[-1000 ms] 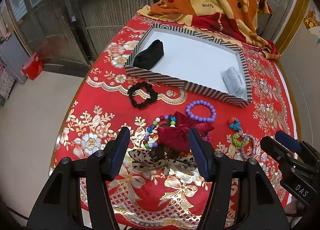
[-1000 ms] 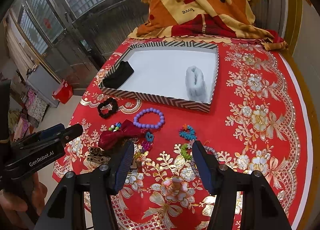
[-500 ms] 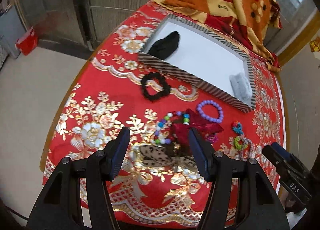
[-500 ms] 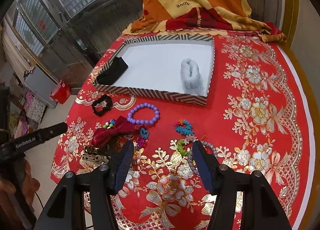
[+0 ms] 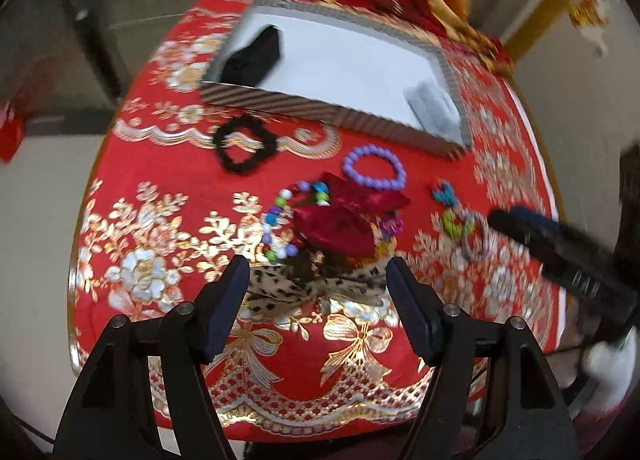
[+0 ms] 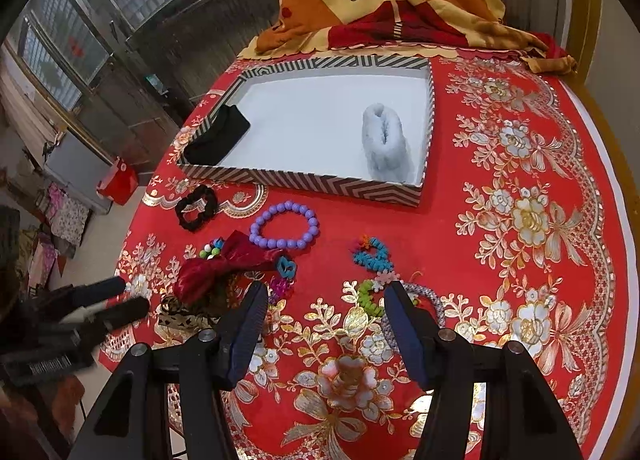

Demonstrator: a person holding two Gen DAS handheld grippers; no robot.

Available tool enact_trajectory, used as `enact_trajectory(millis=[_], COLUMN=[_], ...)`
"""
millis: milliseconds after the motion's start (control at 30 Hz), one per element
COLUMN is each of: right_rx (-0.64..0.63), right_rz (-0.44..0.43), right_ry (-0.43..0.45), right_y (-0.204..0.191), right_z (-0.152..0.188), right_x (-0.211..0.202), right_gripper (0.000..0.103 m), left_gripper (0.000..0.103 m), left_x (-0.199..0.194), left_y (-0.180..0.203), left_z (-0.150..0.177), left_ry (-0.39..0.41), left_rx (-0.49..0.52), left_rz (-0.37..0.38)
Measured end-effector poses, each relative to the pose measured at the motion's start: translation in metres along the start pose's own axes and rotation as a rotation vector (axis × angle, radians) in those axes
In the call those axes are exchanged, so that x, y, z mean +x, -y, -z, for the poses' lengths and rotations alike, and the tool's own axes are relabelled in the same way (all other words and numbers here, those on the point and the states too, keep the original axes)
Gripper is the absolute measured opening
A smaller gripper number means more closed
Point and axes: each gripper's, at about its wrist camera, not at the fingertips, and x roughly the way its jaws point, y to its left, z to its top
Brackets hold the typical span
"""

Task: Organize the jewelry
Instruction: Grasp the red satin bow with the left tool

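Left tongs (image 5: 316, 276) gape wide with nothing in them, poised over the leopard-print fabric bow (image 5: 304, 292) at the near edge of the red, gold-embroidered worktop (image 5: 160, 219). Right tongs (image 6: 324, 300) equally spread and empty, hovering near the green beaded piece (image 6: 366, 298) and the grey woven bangle (image 6: 434, 302). Looks like the approach before a pick. Next call, I'd say: drop onto one item cleanly, as the dark red velvet bow (image 5: 340, 219) overlaps the multicoloured bead bracelet (image 5: 280, 219). Beyond lies the purple bead bracelet (image 6: 284, 224), then the striped white-floored tray (image 6: 304, 181).
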Motion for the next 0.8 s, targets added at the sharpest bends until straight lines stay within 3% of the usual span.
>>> enact_trajectory(millis=[233, 633, 667, 767, 800], right_rx=[0.011, 0.050, 0.052, 0.056, 0.057], right_rz=[0.010, 0.017, 0.017, 0.018, 0.017], right_ry=[0.003, -0.027, -0.028, -0.034, -0.037], right_y=[0.005, 0.015, 0.015, 0.016, 0.016], right_z=[-0.005, -0.007, -0.007, -0.009, -0.010], right_x=[-0.001, 0.015, 0.016, 0.021, 0.023], right_gripper=[0.058, 0.058, 0.058, 0.058, 0.058], left_gripper=[0.071, 0.071, 0.068, 0.030, 0.024], left_x=[0.018, 0.057, 0.059, 0.065, 0.068], left_y=[0.013, 0.035, 0.035, 0.028, 0.023], left_z=[-0.007, -0.022, -0.024, -0.033, -0.037], left_ry=[-0.036, -0.054, -0.050, -0.055, -0.066], left_rx=[0.075, 0.206, 0.204, 0.170, 0.149], left_rz=[-0.002, -0.072, -0.072, -0.048, -0.036])
